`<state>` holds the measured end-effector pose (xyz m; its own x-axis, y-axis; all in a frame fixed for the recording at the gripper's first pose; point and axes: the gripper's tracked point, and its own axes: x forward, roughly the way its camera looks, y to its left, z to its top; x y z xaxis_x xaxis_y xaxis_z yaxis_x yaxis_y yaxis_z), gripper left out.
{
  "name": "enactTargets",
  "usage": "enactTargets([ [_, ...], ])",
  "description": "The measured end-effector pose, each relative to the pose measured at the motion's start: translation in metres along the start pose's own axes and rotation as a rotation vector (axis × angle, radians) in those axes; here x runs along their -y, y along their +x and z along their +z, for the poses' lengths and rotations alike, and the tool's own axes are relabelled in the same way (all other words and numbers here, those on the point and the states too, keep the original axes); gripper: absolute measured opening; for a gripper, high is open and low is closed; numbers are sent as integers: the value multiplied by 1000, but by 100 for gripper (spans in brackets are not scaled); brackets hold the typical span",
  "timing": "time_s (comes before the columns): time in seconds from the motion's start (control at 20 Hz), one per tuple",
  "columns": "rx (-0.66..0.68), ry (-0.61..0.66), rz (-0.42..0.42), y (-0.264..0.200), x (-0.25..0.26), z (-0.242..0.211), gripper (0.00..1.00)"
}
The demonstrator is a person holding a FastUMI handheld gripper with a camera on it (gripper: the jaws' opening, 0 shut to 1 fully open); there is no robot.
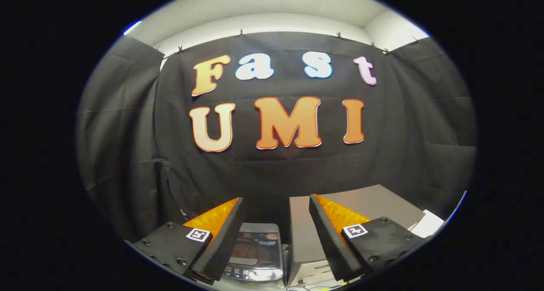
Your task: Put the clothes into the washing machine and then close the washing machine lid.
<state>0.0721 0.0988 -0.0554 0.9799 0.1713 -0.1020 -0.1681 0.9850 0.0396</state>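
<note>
Ridged finger pads (225, 235) frame my view, gripper (276, 240) spread wide and empty; below, a glossy silver toy washing machine (257, 257) beside a grey box (357, 206).

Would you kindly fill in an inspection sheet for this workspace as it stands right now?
Surface: grey tabletop beyond the right finger.
Job's things: small silver top-loading washing machine between the fingers, below them; clothes not seen.
Clutter: white sheet at the table's far right.
Gripper: gripper open, fingers apart, holding nothing.
Cables: thin dark cable near the washing machine's base.
Surroundings: black cloth wall, white ceiling.
</note>
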Motion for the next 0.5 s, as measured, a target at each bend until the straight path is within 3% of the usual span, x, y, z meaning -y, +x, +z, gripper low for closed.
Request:
enactTargets([
  [0.3, 46, -13, -10, -53, 86, 30, 98],
  [0.5, 78, -3, 1, -80, 113, 46, 98],
])
